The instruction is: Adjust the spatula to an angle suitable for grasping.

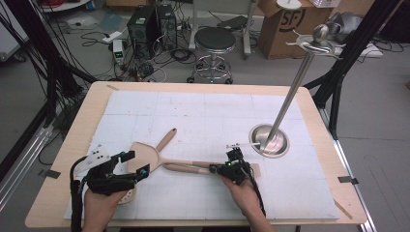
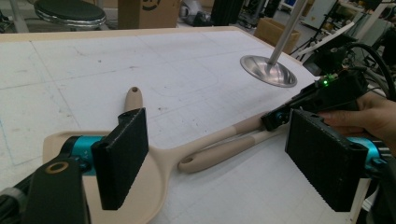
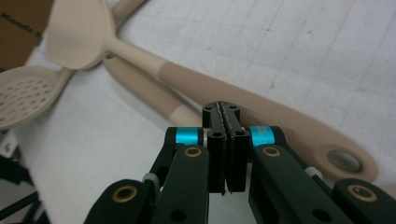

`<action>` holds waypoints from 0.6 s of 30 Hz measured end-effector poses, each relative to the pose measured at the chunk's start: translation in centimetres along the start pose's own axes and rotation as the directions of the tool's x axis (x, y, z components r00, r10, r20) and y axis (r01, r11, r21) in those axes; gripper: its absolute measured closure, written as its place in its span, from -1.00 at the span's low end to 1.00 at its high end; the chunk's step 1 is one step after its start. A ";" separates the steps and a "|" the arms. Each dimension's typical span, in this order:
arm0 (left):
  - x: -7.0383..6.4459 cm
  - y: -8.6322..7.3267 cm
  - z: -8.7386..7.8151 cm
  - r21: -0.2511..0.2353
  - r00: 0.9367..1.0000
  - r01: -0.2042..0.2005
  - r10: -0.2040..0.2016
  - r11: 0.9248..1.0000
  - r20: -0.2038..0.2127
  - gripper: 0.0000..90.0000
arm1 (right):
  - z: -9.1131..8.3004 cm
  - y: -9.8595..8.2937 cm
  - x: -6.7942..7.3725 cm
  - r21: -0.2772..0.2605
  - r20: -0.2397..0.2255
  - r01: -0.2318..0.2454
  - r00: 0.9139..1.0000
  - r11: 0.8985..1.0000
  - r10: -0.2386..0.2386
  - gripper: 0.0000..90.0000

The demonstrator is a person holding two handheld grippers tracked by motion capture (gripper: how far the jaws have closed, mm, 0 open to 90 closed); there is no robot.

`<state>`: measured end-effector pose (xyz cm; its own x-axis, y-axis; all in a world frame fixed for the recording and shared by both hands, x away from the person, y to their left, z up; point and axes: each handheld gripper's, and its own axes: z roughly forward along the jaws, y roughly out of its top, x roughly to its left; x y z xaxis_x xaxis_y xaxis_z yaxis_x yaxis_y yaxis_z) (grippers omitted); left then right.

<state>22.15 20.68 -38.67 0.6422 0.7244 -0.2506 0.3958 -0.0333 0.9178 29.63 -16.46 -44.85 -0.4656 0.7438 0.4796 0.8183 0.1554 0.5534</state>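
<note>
- Three beige utensils are lying crossed on the white-covered tabletop (image 1: 203, 116): a beige flat spatula (image 1: 145, 153), a beige solid spoon (image 3: 77, 32) and a beige perforated skimmer (image 3: 25, 95).
- One tall steel utensil stand (image 1: 270, 140) with a round base is standing to the right, and none of the three utensils is hanging on it yet, so the work looks barely begun.
- The right tongs (image 1: 231, 166) are resting pressed together at the handle ends; the right gripper view is showing no handle between the pads, so nothing seems gripped.
- The left tongs (image 1: 126, 166) are hovering spread wide over the spatula blade, holding nothing.
- Judging from this, every utensil is waiting to be lifted and hung; the spoon handle (image 3: 280, 116) beside the right tongs seems the likeliest first pick.
- One black stool (image 1: 214, 41) is standing beyond the tabletop.
</note>
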 end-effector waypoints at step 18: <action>-0.2 0.0 0.4 0.007 1.000 0.001 -0.001 1.000 0.008 -0.51 | 0.8 1.4 1.3 0.013 0.147 0.059 0.987 0.998 -0.061 1.00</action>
<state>22.31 20.30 -38.77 0.6474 0.7187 -0.2538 0.4007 -0.0377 0.9154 30.38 -14.73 -43.99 -0.4599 0.8203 0.3399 0.7936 0.2080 0.5718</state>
